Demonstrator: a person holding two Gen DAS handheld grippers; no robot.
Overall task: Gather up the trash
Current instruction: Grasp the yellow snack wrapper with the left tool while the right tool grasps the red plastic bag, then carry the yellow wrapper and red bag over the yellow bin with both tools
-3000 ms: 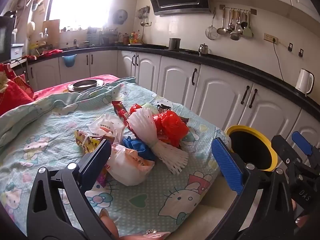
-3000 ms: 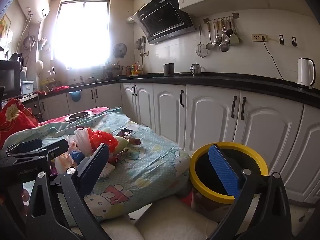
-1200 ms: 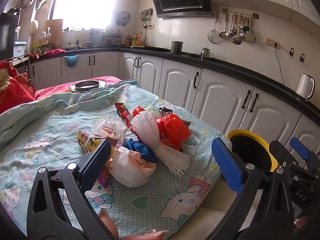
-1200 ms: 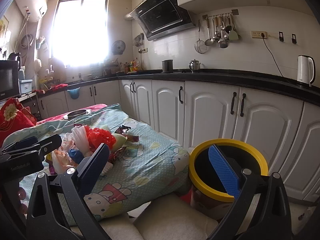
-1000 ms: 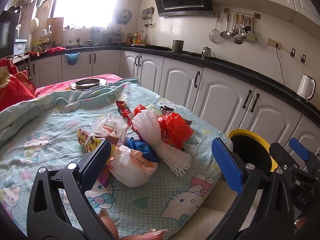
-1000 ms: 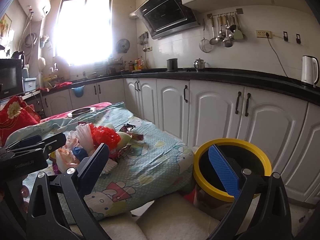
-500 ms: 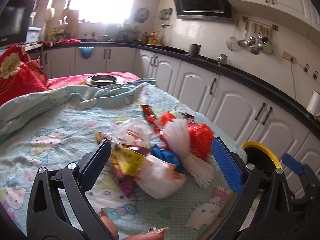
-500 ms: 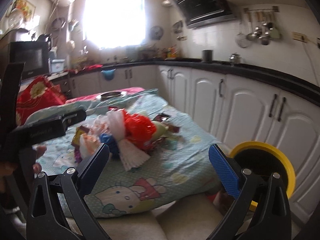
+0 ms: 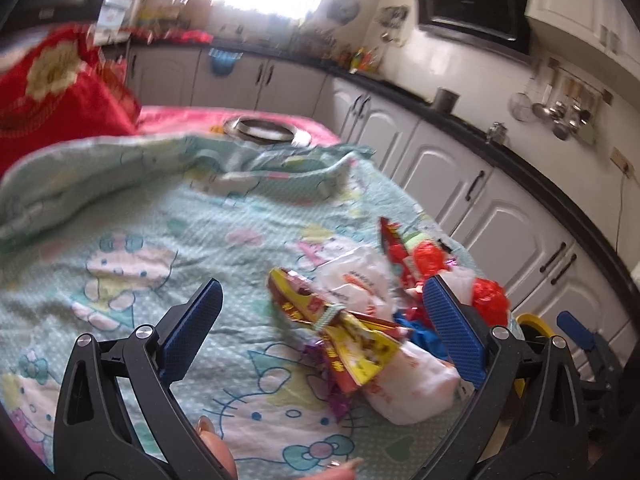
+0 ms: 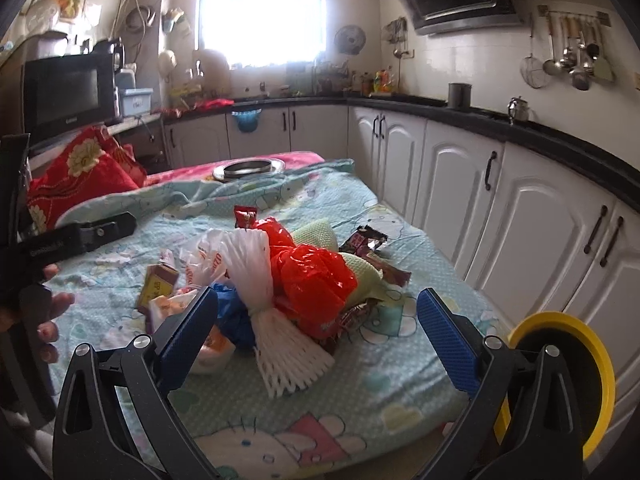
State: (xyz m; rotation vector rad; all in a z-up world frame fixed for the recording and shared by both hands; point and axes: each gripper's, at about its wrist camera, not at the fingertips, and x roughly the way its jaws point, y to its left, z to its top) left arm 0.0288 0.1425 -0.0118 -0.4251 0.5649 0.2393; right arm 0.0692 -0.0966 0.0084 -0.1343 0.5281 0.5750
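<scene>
Trash pile [image 10: 280, 280] lies on the blanket [image 10: 380, 384], both left tongs [image 9: 320, 332] and right tongs [image 10: 316, 328] spread, empty

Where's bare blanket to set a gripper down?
Free: the blanket between the trash pile and the red pillow, and the strip between the pile and the yellow bin. Crowded: the pile itself.
</scene>
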